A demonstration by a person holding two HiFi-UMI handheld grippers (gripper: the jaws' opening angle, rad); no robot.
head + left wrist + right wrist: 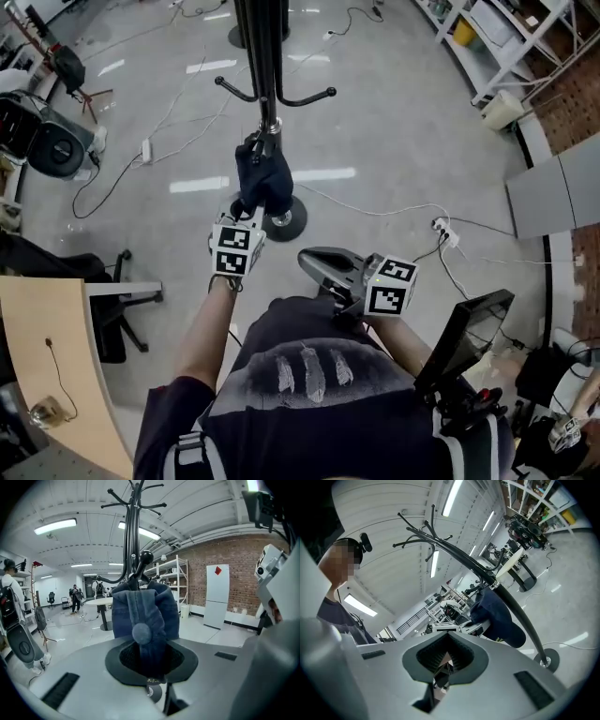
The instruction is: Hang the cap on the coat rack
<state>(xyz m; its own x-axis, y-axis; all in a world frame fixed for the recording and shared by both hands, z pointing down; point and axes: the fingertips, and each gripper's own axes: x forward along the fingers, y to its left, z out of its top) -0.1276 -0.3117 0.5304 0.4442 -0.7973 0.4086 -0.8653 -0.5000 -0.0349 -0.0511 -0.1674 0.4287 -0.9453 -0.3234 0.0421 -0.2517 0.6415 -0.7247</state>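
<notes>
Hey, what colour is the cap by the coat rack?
The cap is dark navy blue, plain with no pattern showing. It shows best in the left gripper view.

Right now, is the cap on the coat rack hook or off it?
On. The cap drapes over a ball-tipped hook of the coat rack, with the left claw gripping its lower end.

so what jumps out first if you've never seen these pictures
A navy cap is draped over a hook of the black coat rack, dead centre in the head view, with the fingers of the left gripper closed on its fabric. The right gripper is empty, low by the person's waist.
</notes>
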